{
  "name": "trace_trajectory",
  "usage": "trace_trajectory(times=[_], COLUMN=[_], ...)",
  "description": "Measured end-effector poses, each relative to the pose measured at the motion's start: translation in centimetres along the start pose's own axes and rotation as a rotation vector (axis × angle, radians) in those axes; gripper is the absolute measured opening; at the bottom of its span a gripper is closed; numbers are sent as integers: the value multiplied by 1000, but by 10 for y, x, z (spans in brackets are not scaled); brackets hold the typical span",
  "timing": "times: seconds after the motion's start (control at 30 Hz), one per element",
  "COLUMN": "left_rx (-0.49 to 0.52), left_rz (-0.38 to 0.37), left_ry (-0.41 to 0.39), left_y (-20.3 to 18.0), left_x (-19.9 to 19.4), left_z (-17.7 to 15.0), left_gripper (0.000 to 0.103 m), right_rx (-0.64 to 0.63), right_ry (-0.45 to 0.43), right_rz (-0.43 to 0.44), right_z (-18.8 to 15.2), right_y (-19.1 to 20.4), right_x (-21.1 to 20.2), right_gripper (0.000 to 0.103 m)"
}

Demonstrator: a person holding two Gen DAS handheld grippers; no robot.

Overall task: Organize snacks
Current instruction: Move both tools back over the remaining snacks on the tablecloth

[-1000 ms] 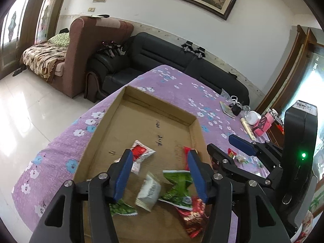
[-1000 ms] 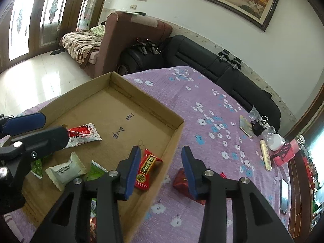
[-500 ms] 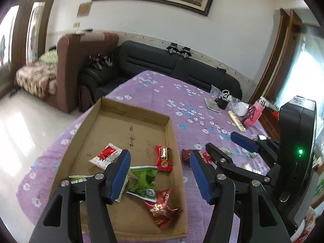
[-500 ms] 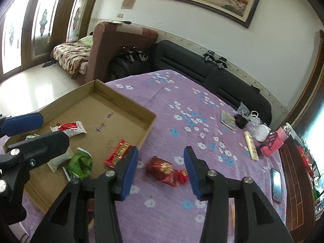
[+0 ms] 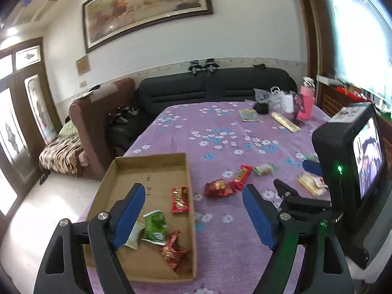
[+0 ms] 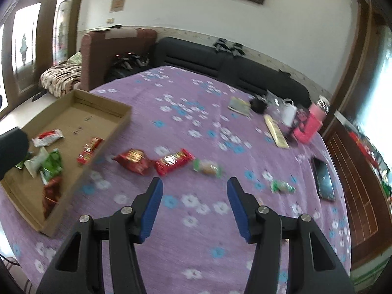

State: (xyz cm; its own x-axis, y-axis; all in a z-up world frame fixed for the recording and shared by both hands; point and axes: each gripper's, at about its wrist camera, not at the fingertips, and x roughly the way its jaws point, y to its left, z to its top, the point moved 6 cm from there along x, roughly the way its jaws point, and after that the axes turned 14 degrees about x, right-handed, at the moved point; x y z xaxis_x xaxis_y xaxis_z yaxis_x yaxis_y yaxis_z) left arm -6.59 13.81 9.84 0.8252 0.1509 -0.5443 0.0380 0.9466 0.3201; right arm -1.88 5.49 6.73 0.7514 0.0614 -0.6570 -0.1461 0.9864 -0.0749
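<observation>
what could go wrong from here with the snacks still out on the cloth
1. The dark red crinkly packet and the red bar touch end to end, so jaws closing on one may drag the other.
2. Both sit near the cardboard tray wall; a sweep could bump it.
3. The right gripper and left gripper, jaws opening and empty, face the same snacks and could collide.

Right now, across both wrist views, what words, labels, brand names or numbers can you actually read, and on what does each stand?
No text reads clearly enough to quote.
Cardboard tray floor: dark handwritten marks, too small to read.
Red snack bar on the tablecloth: printed wrapper, blurred.
Dark red snack packet: gold print, illegible.
Red bar in the tray: yellow lettering, too small.
Wall plaque: unreadable.
</observation>
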Motion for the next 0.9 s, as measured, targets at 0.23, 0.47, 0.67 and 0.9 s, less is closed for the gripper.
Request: trace_trajectory(times=[0.23, 0.47, 0.67, 0.9], left_rx=[61, 85, 99, 119], left_rz=[-10, -21, -37, -57], left_ry=[25, 52, 75, 98], left_y=[-27, -40, -52, -64], left_x=[2, 13, 24, 34], left_z=[4, 6, 7, 6], left_gripper=[85, 85, 85, 85], right_rx=[54, 125, 156, 197], right_ry=[39, 76, 93, 122], right_rz=[-36, -51, -60, -57], right_z=[-12, -14, -17, -20], right_y=[-45, -80, -98, -114], right_x=[13, 29, 37, 50], right_gripper=[54, 54, 54, 54])
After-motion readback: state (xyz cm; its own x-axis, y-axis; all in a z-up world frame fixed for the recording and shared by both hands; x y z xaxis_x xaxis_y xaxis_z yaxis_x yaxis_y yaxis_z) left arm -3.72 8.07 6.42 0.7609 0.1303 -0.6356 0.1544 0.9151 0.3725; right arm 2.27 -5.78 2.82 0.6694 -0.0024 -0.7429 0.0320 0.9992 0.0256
